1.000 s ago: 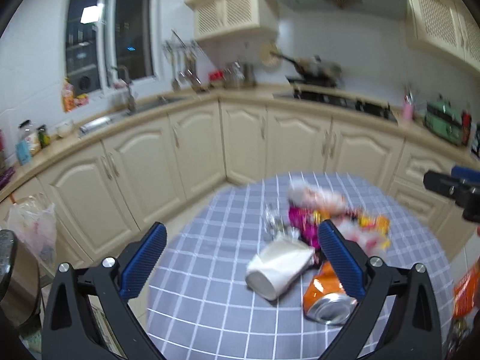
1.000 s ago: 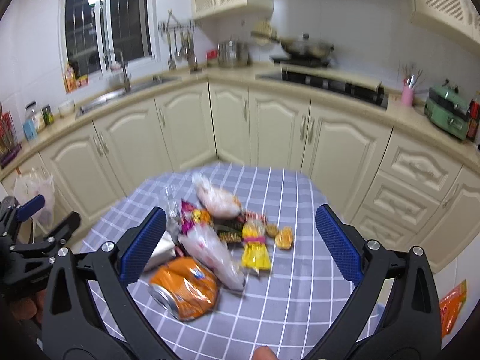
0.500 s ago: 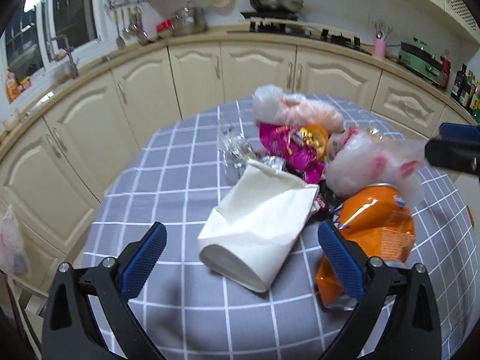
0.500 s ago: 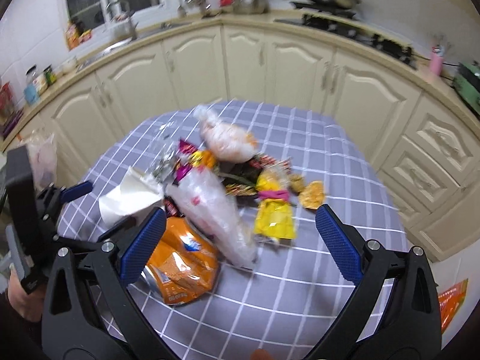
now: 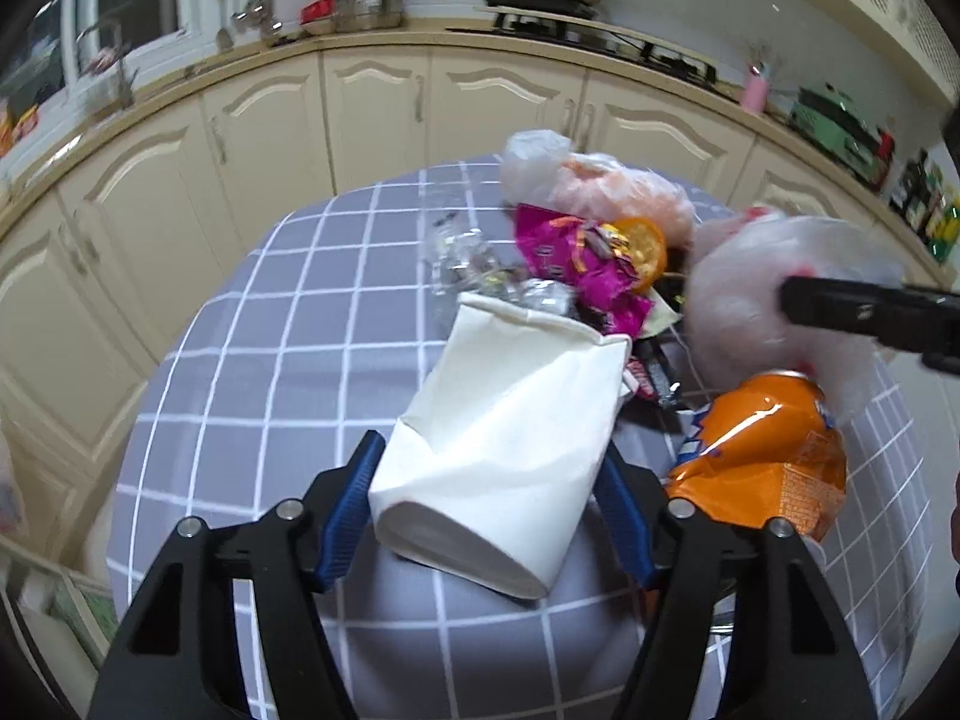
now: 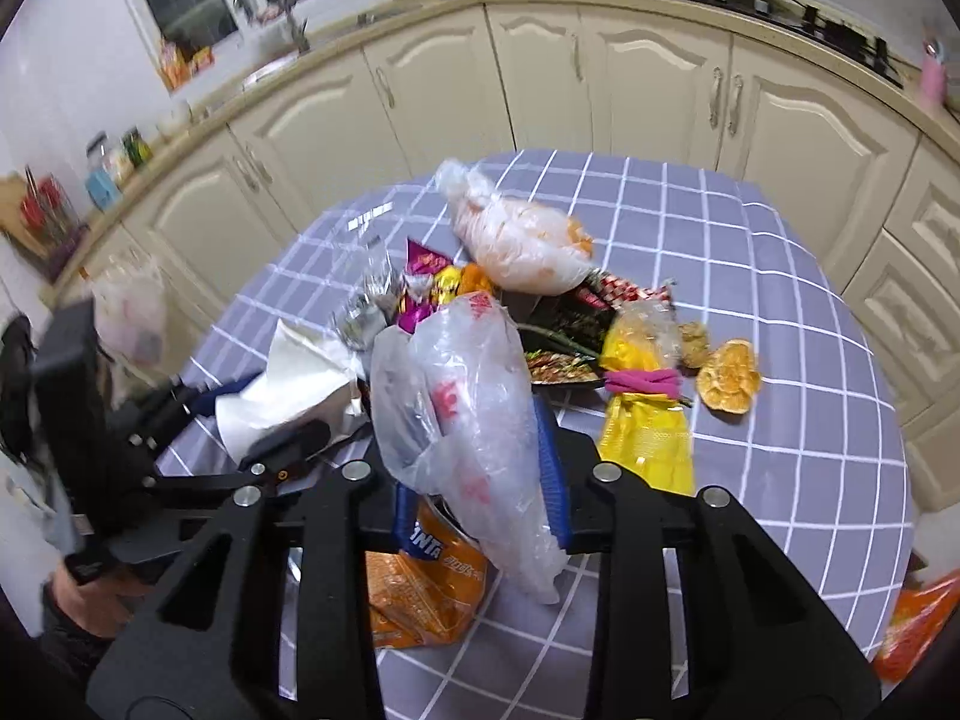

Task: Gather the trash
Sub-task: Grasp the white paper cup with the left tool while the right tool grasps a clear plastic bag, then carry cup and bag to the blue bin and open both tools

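Left gripper (image 5: pixel 489 480): fingers closing around one crumpled white paper bag (image 5: pixel 504 450). Right gripper (image 6: pixel 480 474): fingers closing around one clear plastic bag (image 6: pixel 462 396), red print. One dented orange can (image 5: pixel 762 468) beside them; wrappers heaped behind on checked surface (image 6: pixel 780 300).

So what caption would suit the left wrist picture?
Left claw closing around a crumpled white paper cup beside a crushed orange can on the grey checked tablecloth.
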A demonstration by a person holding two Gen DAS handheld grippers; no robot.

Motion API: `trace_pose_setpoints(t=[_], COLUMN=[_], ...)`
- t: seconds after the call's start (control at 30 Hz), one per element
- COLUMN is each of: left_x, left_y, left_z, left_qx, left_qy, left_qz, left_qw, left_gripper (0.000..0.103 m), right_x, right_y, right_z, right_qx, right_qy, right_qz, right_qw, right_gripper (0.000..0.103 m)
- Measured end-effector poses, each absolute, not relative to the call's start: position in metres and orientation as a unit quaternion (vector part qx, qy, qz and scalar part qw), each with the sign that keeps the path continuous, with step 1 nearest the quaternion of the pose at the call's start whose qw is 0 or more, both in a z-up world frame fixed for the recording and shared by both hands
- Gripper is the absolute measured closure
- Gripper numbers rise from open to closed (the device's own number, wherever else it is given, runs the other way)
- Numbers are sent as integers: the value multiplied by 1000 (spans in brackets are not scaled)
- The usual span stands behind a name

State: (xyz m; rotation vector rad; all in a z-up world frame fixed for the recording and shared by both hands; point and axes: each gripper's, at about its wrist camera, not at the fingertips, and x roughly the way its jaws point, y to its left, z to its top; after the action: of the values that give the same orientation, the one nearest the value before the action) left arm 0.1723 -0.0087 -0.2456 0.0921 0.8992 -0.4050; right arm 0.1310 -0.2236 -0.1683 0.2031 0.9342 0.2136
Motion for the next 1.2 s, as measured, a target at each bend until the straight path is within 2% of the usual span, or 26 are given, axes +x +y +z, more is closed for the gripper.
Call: trace_pose_setpoints(t=[0.27, 0.53, 0.7, 0.87, 1.0, 1.2], left_x=[153, 111, 83, 53, 29, -1], left_y=[14, -20, -109, -230, -321, -453], left_z=[-227, -160, -125, -122, -145, -231], left_qx=[5, 11, 35, 77, 114, 184], left_qy=[410, 347, 329, 334, 361, 453], left_qz=[-157, -162, -248, -353, -416, -474], left_qw=[898, 924, 910, 871, 826, 732], left_gripper=[38, 38, 38, 38, 37, 37], right_x=[101, 55, -3, -67, -114, -153], right_y=[-258, -310, -392, -495, -576, -640], right_z=[-146, -118, -98, -123, -180, -268], right_qx=[176, 239, 270, 311, 361, 433], right_qy=[402, 331, 271, 262, 287, 328], right_qz=[131, 132, 59, -68, -167, -240], right_qw=[889, 903, 922, 911, 872, 804], right_gripper=[72, 73, 73, 73, 73, 73])
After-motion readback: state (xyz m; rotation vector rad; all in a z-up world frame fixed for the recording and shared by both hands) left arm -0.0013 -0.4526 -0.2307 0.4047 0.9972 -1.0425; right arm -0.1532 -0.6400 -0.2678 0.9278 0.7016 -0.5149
